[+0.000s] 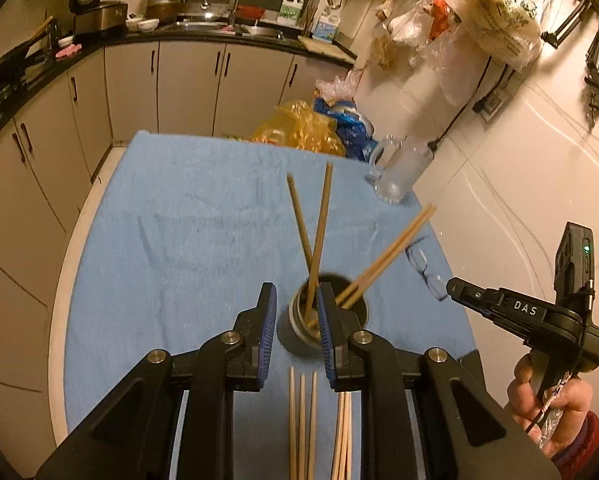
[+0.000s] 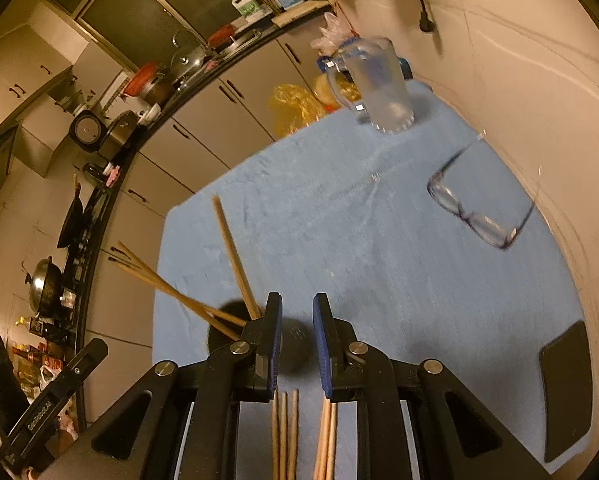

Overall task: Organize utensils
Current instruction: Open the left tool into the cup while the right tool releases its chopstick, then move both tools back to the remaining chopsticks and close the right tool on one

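A dark round holder [image 1: 299,320] stands on the blue cloth [image 1: 179,240], with several wooden chopsticks [image 1: 319,236] leaning out of it. My left gripper [image 1: 297,312] hovers just above the holder, jaws a little apart and nothing pinched: open. More loose chopsticks [image 1: 301,420] lie on the cloth beneath it. In the right wrist view the holder [image 2: 227,320] sits left of my right gripper [image 2: 298,320], which is also open and empty, with loose chopsticks [image 2: 283,432] under it. The right gripper [image 1: 471,296] shows at the right of the left view, and the left gripper's body [image 2: 55,392] at the lower left of the right view.
A glass mug [image 2: 375,84] stands at the cloth's far corner and spectacles [image 2: 471,216] lie near the wall. A black phone [image 2: 563,388] rests at the right edge. Plastic bags [image 1: 299,128] sit beyond the table and kitchen cabinets [image 1: 187,88] run behind.
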Motion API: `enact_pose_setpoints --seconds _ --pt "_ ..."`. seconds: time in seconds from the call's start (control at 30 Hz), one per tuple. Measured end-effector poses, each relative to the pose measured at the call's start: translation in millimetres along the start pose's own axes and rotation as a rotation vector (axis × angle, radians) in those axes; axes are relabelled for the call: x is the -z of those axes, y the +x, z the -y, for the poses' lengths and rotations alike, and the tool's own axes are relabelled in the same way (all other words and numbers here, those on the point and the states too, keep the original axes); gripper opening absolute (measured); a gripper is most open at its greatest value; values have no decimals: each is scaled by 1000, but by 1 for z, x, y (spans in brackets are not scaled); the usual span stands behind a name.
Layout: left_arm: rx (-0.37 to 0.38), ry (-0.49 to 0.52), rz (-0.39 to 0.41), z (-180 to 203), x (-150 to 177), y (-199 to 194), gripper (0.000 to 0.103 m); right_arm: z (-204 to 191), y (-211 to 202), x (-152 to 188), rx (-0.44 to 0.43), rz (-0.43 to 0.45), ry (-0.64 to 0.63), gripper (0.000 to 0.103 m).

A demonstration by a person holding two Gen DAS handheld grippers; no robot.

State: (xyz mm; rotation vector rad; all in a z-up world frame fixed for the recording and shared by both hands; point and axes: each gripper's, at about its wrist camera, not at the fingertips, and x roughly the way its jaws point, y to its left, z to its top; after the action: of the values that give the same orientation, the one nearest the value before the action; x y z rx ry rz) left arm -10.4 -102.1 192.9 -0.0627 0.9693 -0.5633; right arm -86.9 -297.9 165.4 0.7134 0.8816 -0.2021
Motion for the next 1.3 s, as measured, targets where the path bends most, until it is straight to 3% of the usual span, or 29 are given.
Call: enact_pose_setpoints --seconds 0.6,0.83,1.3 --pt "-16 -37 -242 -19 117 55 19 50 62 108 84 -271 7 17" --pt "-21 -21 -298 -15 142 68 19 49 70 119 84 -295 3 17" --pt "-35 -37 -307 -28 153 58 19 21 104 118 102 -322 -47 17"
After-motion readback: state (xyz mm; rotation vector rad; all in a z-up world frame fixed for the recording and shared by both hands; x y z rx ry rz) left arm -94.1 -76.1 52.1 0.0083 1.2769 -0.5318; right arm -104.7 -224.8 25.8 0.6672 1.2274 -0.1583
